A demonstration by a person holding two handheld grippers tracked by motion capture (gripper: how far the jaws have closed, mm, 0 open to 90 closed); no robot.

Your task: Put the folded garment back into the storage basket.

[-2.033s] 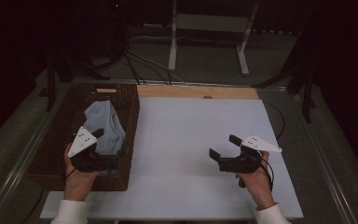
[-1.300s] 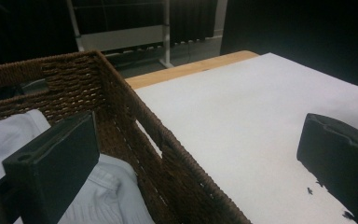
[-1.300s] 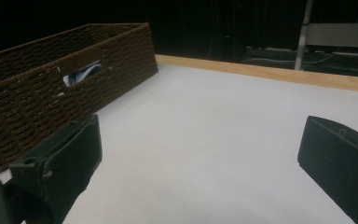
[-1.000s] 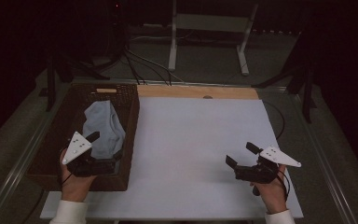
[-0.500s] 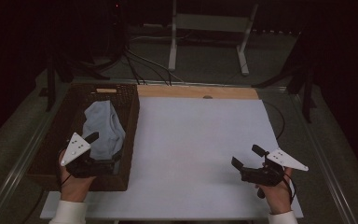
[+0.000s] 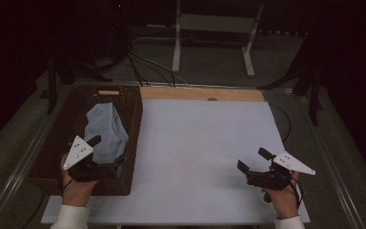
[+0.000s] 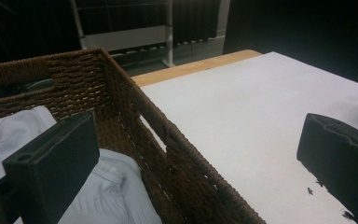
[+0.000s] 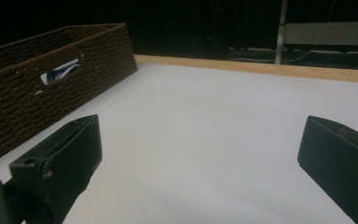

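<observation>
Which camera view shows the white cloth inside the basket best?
The high view: it shows the whole white cloth lying in the basket. The left gripper view shows part of it close up, partly behind one finger. The right gripper view gives a glimpse of it through the basket's handle hole.

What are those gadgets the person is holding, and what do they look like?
Each hand holds a black handheld gripper: the left gripper and right gripper. Each has two flat, blocky black fingers and a pale grey three-cornered plate on top. A thin dark cable loops by the right wrist. The person wears white sleeves.
</observation>
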